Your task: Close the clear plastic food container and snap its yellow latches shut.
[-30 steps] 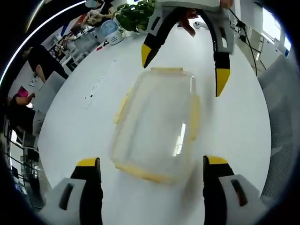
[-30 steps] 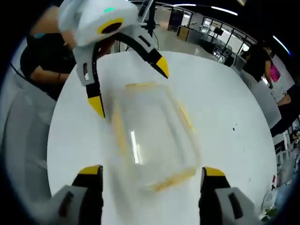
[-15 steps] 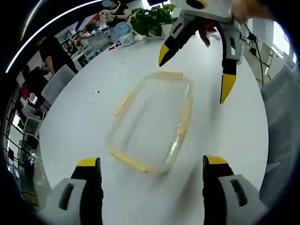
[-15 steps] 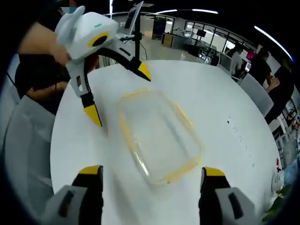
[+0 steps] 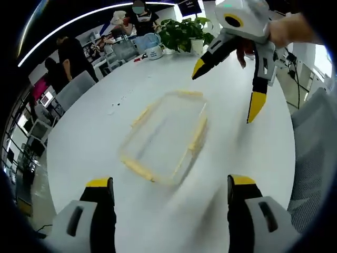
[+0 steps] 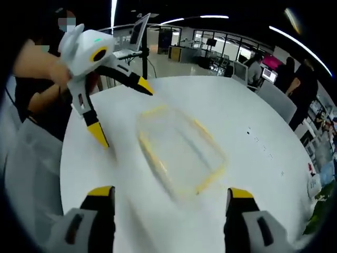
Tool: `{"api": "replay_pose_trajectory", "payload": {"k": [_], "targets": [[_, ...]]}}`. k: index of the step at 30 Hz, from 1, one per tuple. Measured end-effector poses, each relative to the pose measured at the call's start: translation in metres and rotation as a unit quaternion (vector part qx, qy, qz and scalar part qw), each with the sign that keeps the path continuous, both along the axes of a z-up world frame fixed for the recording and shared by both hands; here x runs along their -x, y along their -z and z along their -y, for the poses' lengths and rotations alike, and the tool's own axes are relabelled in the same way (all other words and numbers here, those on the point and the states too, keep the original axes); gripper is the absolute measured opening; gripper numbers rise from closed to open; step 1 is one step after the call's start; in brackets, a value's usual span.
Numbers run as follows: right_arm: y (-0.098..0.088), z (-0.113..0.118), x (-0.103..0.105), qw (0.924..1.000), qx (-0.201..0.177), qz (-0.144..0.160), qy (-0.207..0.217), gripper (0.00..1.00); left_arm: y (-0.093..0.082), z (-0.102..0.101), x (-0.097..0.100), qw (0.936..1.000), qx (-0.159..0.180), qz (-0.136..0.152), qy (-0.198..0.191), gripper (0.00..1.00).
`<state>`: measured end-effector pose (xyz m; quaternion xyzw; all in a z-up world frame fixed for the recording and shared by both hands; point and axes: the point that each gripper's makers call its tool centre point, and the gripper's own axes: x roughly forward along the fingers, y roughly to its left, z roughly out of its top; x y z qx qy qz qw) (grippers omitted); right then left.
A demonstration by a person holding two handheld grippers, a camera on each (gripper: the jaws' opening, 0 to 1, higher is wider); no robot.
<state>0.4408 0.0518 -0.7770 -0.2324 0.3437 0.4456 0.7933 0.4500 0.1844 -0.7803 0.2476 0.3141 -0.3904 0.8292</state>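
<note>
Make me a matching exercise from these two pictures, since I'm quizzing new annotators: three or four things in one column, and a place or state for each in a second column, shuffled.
Things:
1. food container
2. left tongs
3. potted plant
4. office chair

Places or states:
A. at the far edge of the white table, beside a mug
B. open, held above the table next to the container
C. lying in the middle of the table, lid on
D. off the table's edge, on the right of the left gripper view

Pairs: 1-C, 2-B, 3-A, 4-D
</note>
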Motion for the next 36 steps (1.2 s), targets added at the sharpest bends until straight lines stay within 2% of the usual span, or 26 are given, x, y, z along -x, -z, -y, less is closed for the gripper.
{"api": "replay_pose_trajectory", "payload": {"k": [6,9,15,25,27,31,36], "targets": [[-0.002,0.005,0.015,0.9998,-0.015,0.007,0.013,0.86,-0.004,-0.003,0.015,0.9999,0.011,0.013,0.003,0.87],[-0.002,0.009,0.023,0.9996,-0.02,0.008,0.02,0.86,-0.009,-0.005,0.023,0.9993,0.033,0.016,-0.009,0.88],[0.001,0.017,0.039,0.999,-0.029,0.011,0.033,0.86,-0.006,-0.012,0.039,0.999,0.037,0.022,-0.014,0.88],[-0.006,0.033,0.061,0.9964,-0.05,0.04,0.055,0.86,-0.016,-0.02,0.069,0.9951,0.078,0.047,-0.039,0.91],[-0.006,0.034,0.068,0.9955,-0.059,0.038,0.063,0.87,-0.017,-0.024,0.073,0.9941,0.083,0.053,-0.047,0.91],[-0.006,0.038,0.078,0.9942,-0.065,0.045,0.072,0.86,-0.015,-0.032,0.081,0.9924,0.09,0.044,-0.07,0.91],[-0.009,0.04,0.091,0.9922,-0.078,0.052,0.082,0.85,-0.015,-0.036,0.095,0.991,0.097,0.051,-0.076,0.92]]}}
